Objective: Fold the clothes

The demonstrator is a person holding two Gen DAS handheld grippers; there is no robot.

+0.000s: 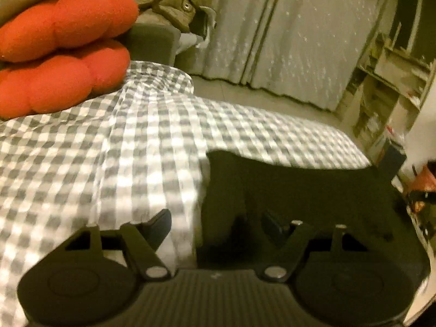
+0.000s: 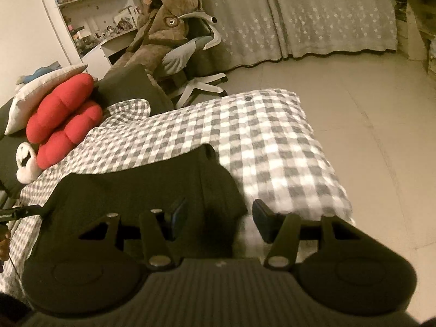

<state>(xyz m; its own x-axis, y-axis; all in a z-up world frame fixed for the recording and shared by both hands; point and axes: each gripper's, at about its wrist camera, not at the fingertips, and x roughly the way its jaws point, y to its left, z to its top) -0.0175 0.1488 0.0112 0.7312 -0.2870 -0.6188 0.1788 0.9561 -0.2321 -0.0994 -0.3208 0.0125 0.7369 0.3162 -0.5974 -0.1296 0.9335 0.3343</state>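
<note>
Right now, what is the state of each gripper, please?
Left gripper: open, holding nothing; the dark garment lies below it.
Right gripper: open, holding nothing; the garment's edge is between the fingers, not pinched.

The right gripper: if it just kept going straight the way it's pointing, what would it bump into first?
Probably the dark garment lying on the checkered bed cover. The right gripper points downward with its jaws apart, and the garment's edge sits just ahead between them. Depth is hard to judge, so it might meet the cover beside it.

matt dark cloth garment [image 2: 152,174]
</note>
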